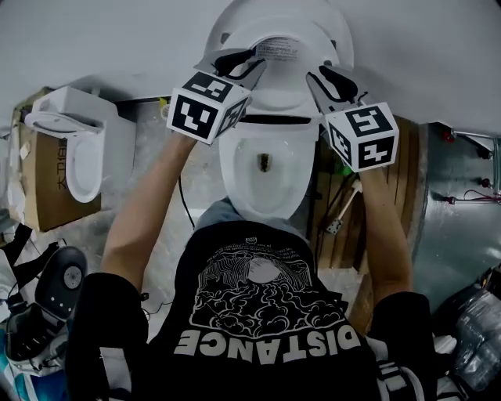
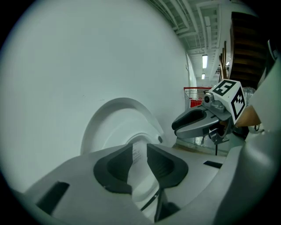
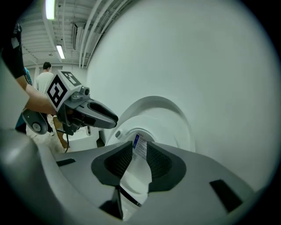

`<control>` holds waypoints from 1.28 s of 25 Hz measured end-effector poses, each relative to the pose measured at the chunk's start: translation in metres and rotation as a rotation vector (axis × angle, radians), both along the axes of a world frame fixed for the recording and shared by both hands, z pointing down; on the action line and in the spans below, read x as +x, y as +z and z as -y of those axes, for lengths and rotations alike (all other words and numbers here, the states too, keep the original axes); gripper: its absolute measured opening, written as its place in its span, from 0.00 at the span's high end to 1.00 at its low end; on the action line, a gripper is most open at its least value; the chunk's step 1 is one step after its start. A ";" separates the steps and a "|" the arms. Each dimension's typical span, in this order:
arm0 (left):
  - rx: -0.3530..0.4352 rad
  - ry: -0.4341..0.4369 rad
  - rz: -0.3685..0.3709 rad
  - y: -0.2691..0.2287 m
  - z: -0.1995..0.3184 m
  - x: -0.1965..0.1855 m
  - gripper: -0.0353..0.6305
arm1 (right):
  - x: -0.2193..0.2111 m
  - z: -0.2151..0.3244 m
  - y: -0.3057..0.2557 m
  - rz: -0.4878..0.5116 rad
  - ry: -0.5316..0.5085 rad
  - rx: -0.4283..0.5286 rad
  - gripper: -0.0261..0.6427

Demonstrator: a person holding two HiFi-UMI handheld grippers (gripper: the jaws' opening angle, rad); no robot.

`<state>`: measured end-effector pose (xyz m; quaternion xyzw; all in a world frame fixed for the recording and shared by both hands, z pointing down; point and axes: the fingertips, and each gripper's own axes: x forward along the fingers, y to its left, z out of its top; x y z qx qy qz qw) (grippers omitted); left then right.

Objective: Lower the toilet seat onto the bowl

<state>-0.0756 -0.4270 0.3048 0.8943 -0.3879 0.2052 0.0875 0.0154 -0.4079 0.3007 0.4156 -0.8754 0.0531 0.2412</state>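
Observation:
The white toilet bowl (image 1: pixel 262 184) stands in front of the person. Its seat (image 1: pixel 275 59) is raised, leaning back against the upright lid (image 1: pixel 235 19). A printed label (image 3: pixel 139 146) sits on the seat. My left gripper (image 1: pixel 235 61) is at the seat's left edge and my right gripper (image 1: pixel 333 78) at its right edge. In the left gripper view the left gripper (image 2: pixel 139 160) has its dark pads apart, and the white seat (image 2: pixel 138 154) shows through the gap. The right gripper (image 3: pixel 139 160) also stands with a gap, with the seat beyond it. I see neither pair of pads pressing on anything.
A second toilet (image 1: pixel 74 149) rests on a cardboard box (image 1: pixel 47 196) at the left. Wooden boards (image 1: pixel 368 227) lie right of the bowl. Plastic bottles (image 1: pixel 473 329) sit at the lower right. A person (image 3: pixel 45 77) stands far off.

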 end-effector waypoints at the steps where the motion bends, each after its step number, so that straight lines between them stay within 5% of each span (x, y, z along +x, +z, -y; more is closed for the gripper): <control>1: 0.010 0.007 0.010 -0.001 0.007 -0.003 0.81 | -0.001 0.006 0.000 -0.013 0.002 0.003 0.82; 14: 0.059 0.098 0.161 0.000 0.069 -0.011 0.67 | 0.008 0.072 0.006 -0.236 -0.039 0.021 0.70; 32: -0.049 0.206 0.310 0.022 0.088 0.005 0.62 | 0.008 0.111 0.035 -0.334 -0.204 -0.097 0.64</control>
